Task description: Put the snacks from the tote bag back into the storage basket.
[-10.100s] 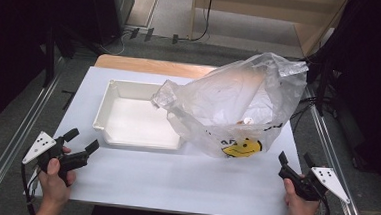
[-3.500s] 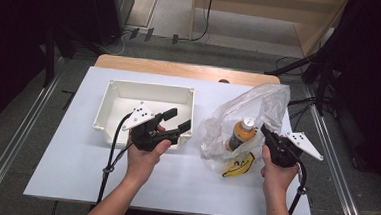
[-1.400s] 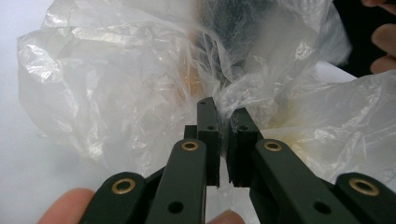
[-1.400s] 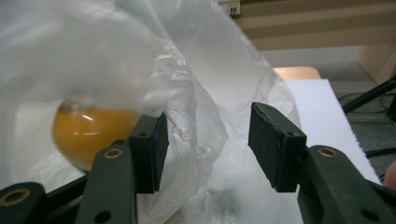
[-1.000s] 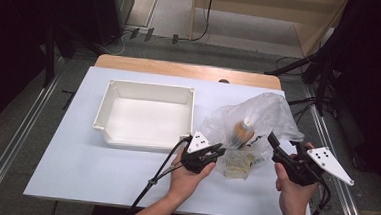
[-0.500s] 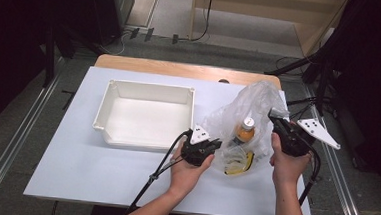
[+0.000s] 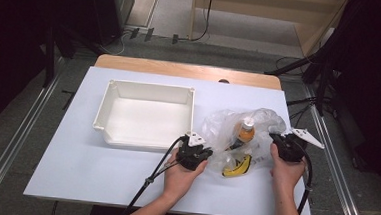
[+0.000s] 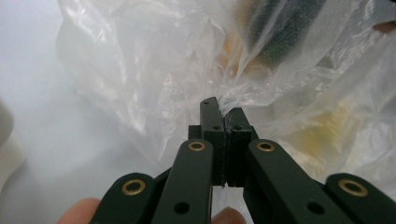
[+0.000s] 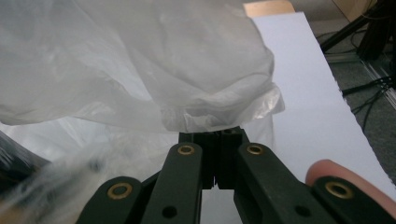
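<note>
My left hand-held gripper (image 8: 223, 109) has its jaws pressed flat together on a fold of the clear plastic bag (image 7: 227, 135), pinching the film at the bag's left edge; in the left gripper view the crinkled plastic bunches right at the tips. My right hand-held gripper (image 9: 214, 133) has just been closing, and its jaws now meet on the bag's opposite edge, where a thick, rolled hem of film sits between them. In the high view my left hand (image 7: 182, 169) lies low on the table (image 7: 74, 165), just in front of the tray's near right corner, and my right hand (image 7: 287, 166) is at the far side of the bag, so the bag lies between the two grippers.

Inside the bag I can see a bottle (image 7: 245, 132) with orange contents and a white cap standing near the middle, and a banana (image 7: 238, 166) lying at the near edge. The bag rests on the white table, just right of the white tray (image 7: 109, 116), touching or nearly touching its right wall. Each gripper's cable trails back towards me.
</note>
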`<action>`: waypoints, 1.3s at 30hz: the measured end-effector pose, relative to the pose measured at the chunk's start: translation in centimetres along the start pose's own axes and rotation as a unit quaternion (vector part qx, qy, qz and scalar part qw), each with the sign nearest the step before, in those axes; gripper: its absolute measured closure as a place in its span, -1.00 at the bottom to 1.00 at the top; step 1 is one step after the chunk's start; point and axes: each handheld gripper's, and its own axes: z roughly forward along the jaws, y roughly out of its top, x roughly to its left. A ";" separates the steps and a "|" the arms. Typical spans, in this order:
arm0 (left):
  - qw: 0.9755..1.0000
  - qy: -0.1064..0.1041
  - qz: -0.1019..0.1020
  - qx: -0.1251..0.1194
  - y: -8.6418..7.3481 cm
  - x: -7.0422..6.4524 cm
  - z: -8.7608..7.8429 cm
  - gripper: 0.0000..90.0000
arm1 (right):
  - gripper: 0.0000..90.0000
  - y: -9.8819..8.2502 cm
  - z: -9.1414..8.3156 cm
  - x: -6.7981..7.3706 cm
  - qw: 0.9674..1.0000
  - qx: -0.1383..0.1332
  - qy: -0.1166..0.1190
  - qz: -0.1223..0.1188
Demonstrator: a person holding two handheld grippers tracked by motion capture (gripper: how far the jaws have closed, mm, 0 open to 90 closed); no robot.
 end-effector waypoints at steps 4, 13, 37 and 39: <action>1.000 0.001 0.015 0.001 -0.2 -0.2 0.0 1.00 | 0.50 -0.6 -0.9 -0.1 0.999 -0.019 0.029 -0.001; 0.999 -0.010 0.027 -0.025 -0.5 -0.4 -0.3 1.00 | -0.23 0.1 -5.6 0.9 0.994 -0.096 0.056 -0.018; 0.997 -0.005 0.040 -0.062 -0.9 -0.8 -0.9 1.00 | 1.00 5.5 -5.3 5.6 0.981 -0.104 0.146 -0.076; 0.997 -0.005 0.041 -0.067 -1.0 -0.8 -0.9 1.00 | 1.00 6.0 -5.2 6.1 0.979 -0.114 0.147 -0.084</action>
